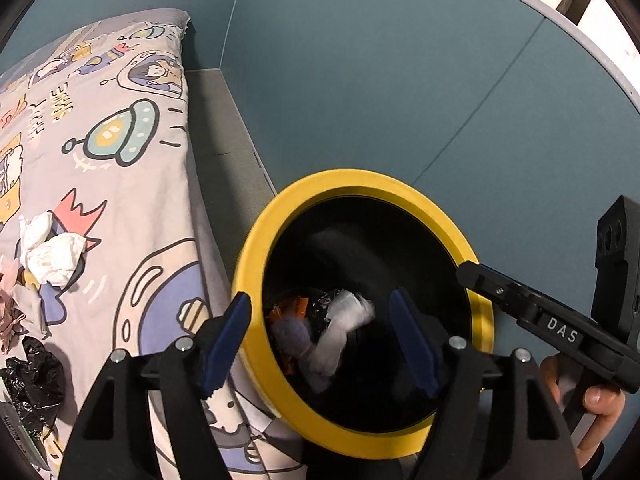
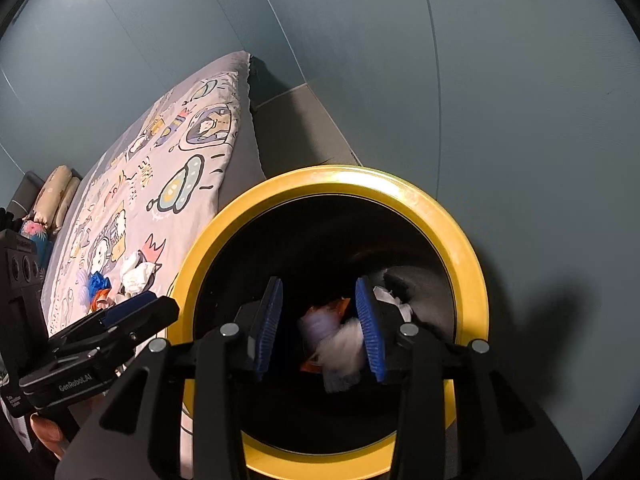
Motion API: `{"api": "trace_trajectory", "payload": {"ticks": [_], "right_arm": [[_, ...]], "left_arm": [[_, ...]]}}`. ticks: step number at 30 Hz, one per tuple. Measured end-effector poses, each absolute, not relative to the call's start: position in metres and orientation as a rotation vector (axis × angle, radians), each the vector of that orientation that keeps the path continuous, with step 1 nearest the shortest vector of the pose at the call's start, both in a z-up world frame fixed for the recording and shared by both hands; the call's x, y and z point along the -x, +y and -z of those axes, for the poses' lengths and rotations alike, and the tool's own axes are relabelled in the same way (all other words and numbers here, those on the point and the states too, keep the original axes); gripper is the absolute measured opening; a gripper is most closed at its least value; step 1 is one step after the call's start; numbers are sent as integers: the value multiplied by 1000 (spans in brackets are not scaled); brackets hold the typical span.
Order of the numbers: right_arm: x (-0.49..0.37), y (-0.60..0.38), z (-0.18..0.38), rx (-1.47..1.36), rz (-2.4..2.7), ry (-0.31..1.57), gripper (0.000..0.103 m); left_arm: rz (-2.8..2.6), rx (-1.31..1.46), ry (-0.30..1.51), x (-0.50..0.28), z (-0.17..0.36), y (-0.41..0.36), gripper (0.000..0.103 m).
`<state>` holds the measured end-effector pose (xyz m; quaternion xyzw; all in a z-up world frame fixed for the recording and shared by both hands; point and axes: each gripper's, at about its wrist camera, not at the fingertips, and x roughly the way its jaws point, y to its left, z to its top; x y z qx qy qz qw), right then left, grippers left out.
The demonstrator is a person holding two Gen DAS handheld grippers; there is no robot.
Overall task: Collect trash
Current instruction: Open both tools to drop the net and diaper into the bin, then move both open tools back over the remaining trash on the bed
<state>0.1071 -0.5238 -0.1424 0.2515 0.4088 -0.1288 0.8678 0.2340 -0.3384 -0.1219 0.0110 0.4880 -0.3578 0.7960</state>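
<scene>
A black trash bin with a yellow rim (image 1: 256, 248) (image 2: 460, 240) stands beside the bed. Both grippers hover over its mouth. My left gripper (image 1: 324, 340) is open and empty. My right gripper (image 2: 320, 336) is open; a blurred white tissue (image 2: 344, 348) (image 1: 340, 328) lies or falls in the bin between its fingers, over orange and purple scraps (image 1: 290, 320). On the bed, crumpled white tissues (image 1: 50, 254) (image 2: 138, 274), a black plastic bag (image 1: 34, 380) and blue and orange wrappers (image 2: 98, 286) lie loose.
The bed has a cartoon-print cover (image 1: 120, 128) (image 2: 168, 152). Teal wall panels (image 1: 400, 80) stand behind and to the right of the bin. A grey floor strip (image 1: 224, 140) runs between bed and wall. Pillows (image 2: 56, 196) lie at the far end.
</scene>
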Motion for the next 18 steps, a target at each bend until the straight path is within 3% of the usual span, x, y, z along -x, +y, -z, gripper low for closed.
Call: {"api": "trace_trajectory", "payload": {"ticks": [18], "right_arm": [[-119, -466, 122, -445, 173, 859, 38]], "left_arm": [[620, 14, 952, -257, 95, -256, 82]]}}
